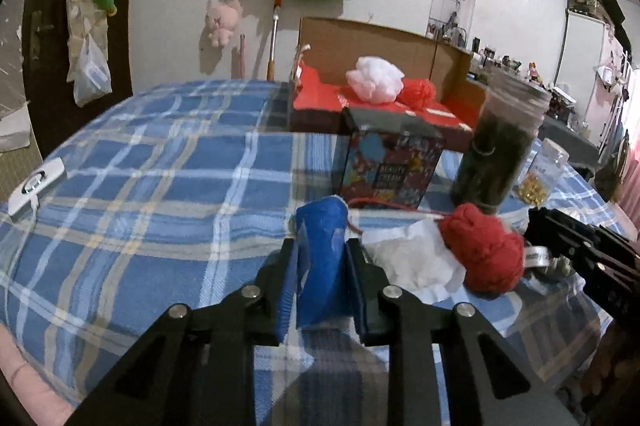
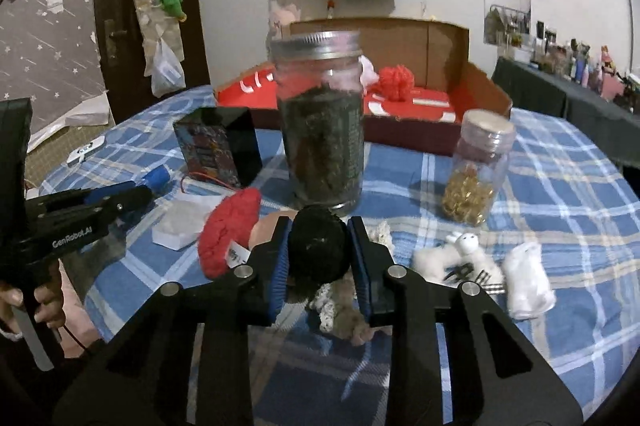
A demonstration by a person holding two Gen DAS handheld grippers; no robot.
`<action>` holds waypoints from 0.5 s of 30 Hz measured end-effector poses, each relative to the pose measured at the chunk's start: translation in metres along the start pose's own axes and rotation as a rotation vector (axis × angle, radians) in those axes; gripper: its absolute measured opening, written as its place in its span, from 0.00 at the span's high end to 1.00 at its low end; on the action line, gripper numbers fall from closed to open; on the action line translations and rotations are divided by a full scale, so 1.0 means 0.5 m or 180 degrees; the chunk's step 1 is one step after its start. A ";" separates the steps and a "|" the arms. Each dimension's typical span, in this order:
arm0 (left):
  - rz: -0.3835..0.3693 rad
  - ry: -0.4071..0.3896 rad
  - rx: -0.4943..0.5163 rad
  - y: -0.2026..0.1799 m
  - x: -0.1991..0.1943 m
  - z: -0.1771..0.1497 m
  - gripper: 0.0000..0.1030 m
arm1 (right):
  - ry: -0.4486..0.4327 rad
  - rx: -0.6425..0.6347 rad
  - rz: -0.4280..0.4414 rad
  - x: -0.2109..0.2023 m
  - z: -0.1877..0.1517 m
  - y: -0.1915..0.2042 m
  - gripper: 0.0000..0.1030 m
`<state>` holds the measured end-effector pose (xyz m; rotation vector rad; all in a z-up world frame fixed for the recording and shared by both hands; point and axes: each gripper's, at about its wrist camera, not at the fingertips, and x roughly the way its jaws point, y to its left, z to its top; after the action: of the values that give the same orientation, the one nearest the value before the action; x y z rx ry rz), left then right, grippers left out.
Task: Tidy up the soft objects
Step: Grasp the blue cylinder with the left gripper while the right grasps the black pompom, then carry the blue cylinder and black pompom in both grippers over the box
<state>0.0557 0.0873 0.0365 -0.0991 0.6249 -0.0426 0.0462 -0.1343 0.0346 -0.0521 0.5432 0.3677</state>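
Note:
My left gripper (image 1: 320,258) is shut on a blue cloth roll (image 1: 322,246), low over the plaid table. A red knitted ball (image 1: 482,246) and a white soft pad (image 1: 412,260) lie just right of it. My right gripper (image 2: 318,252) is shut on a black pom-pom (image 2: 316,246). The red ball (image 2: 230,230) lies to its left. A white plush toy (image 2: 460,258) and a white roll (image 2: 528,280) lie to its right. An open cardboard box (image 1: 316,98) at the back holds a white-pink puff (image 1: 374,78) and a red puff (image 1: 418,92).
A tall glass jar of dark stuff (image 2: 322,122) stands right ahead of my right gripper. A small jar of gold bits (image 2: 478,166) stands right of it. A dark printed carton (image 1: 390,162) stands ahead of my left gripper. A white tag (image 1: 36,182) lies far left.

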 end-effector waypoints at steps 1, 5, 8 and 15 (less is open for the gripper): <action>0.0000 -0.0026 -0.0006 -0.002 -0.004 0.004 0.76 | -0.0027 -0.0004 0.0003 -0.006 0.001 0.000 0.74; -0.0038 -0.0152 0.0021 -0.013 -0.022 0.019 0.78 | -0.0117 0.0006 -0.0015 -0.027 0.011 -0.009 0.74; -0.0086 -0.0209 0.0082 -0.029 -0.031 0.027 0.77 | -0.0131 0.0071 0.0023 -0.032 0.015 -0.021 0.74; -0.0457 -0.0190 0.0251 -0.090 -0.034 0.031 0.78 | -0.0160 0.0109 0.0026 -0.045 0.013 -0.030 0.74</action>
<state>0.0505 0.0450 0.0639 -0.0684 0.5549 -0.2024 0.0368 -0.1546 0.0508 -0.0078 0.5002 0.3668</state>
